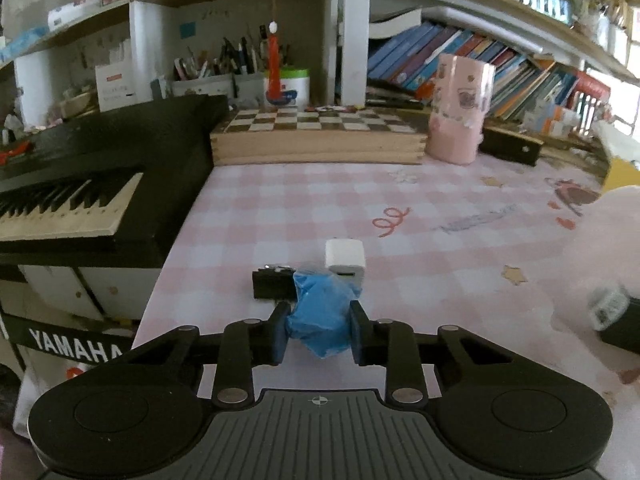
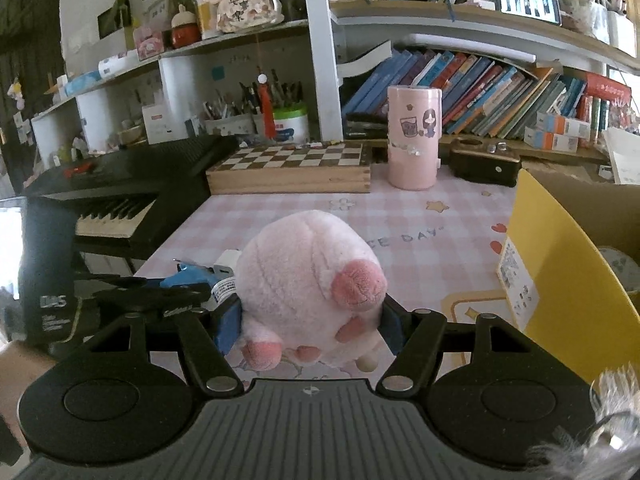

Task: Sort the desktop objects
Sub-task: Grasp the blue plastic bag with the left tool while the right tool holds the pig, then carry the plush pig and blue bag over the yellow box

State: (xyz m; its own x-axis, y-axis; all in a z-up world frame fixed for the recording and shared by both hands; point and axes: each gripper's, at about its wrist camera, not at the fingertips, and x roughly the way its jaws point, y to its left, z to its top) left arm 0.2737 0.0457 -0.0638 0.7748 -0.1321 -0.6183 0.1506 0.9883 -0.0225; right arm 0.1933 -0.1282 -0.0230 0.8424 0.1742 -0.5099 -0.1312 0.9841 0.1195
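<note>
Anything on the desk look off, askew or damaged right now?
Nothing looks spilled or broken. The left gripper is shut on a crumpled blue packet, beside a white charger and a black clip. The right gripper holds the pink plush pig, apparently upside down, its feet towards the camera.

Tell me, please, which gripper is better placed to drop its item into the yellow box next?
Probably the right gripper: it holds the pink plush beside the yellow box, whereas the left gripper clamps a blue packet farther away.
</note>
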